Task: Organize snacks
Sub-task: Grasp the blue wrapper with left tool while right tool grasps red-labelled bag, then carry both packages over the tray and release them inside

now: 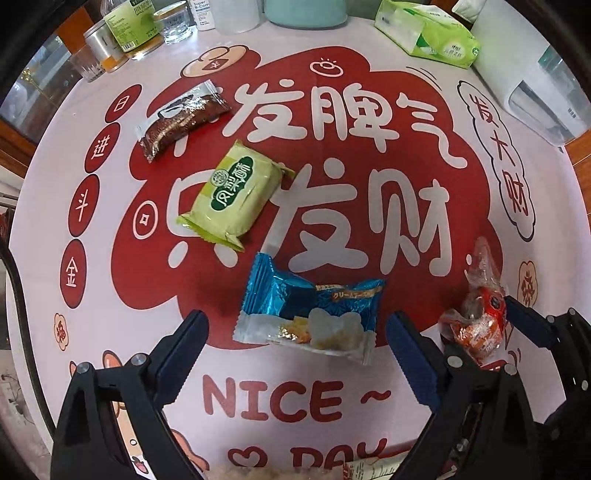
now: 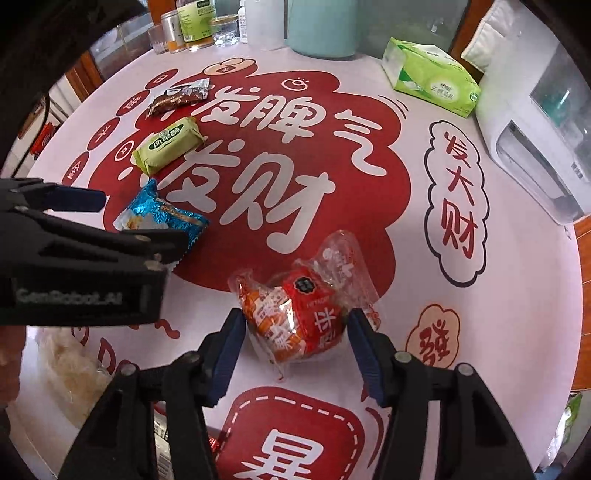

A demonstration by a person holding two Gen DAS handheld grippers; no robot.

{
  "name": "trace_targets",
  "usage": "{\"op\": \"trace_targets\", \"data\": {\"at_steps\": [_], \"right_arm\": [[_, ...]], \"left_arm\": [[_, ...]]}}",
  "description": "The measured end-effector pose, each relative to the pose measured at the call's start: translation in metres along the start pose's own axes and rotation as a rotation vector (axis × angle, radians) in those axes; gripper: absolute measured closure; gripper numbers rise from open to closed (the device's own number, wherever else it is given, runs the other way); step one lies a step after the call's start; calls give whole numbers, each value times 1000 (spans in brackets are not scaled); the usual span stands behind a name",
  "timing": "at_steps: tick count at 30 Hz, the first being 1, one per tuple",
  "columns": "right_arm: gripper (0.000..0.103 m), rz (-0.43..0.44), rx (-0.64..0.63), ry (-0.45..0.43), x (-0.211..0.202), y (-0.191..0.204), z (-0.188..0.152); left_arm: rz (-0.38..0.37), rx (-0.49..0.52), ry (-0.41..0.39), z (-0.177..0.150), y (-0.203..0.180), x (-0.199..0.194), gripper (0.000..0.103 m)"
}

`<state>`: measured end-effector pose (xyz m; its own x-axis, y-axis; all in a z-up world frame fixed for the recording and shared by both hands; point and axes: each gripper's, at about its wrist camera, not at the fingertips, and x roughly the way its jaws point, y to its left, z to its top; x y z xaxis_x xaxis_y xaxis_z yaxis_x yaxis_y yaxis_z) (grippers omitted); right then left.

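Observation:
Several wrapped snacks lie on a round red-and-white printed table point(image 1: 369, 37). A blue snack pack point(image 1: 306, 314) lies between the fingers of my open left gripper point(image 1: 297, 332), apart from both pads. It also shows in the right wrist view point(image 2: 162, 218). A green pack point(image 1: 232, 192) and a brown pack point(image 1: 181, 118) lie beyond it. My right gripper point(image 2: 295, 328) is closed against both sides of a red-orange snack bag point(image 2: 295, 306), which rests on the table. That bag also shows in the left wrist view point(image 1: 476, 325).
Bottles, jars and glasses point(image 1: 140, 33) stand at the far edge with a teal container point(image 2: 325, 26). A green tissue pack point(image 2: 432, 81) and a white appliance point(image 2: 535, 147) sit at the right. A pale bag point(image 2: 70, 373) lies near the front edge.

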<state>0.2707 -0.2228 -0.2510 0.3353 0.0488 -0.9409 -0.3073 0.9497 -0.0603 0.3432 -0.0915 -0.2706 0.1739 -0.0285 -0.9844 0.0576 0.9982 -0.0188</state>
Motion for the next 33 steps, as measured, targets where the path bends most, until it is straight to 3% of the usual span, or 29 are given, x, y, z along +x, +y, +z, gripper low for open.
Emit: {"op": "trace_targets", "data": {"at_steps": [8, 11, 12, 13, 16, 24, 33], "right_arm": [[47, 10, 12, -12, -1, -1, -3], [47, 14, 14, -13, -1, -1, -4], [47, 15, 14, -13, -2, -1, -4], [47, 17, 15, -12, -2, 0, -4], [48, 22, 17, -10, -3, 1, -5], [50, 35, 31, -29, -19, 4, -10], [50, 55, 63, -145, -89, 13, -21]], "left_arm": [[4, -5, 15, 0, -4, 11, 26], [2, 3, -4, -1, -8, 6, 40], [1, 4, -10, -1, -9, 4, 54], [-2, 1, -17, -1, -9, 3, 60], [-27, -32, -17, 1, -6, 1, 67], [-58, -57, -58, -9, 10, -21, 70], [-121, 21, -203, -52, 31, -124, 70]]}}
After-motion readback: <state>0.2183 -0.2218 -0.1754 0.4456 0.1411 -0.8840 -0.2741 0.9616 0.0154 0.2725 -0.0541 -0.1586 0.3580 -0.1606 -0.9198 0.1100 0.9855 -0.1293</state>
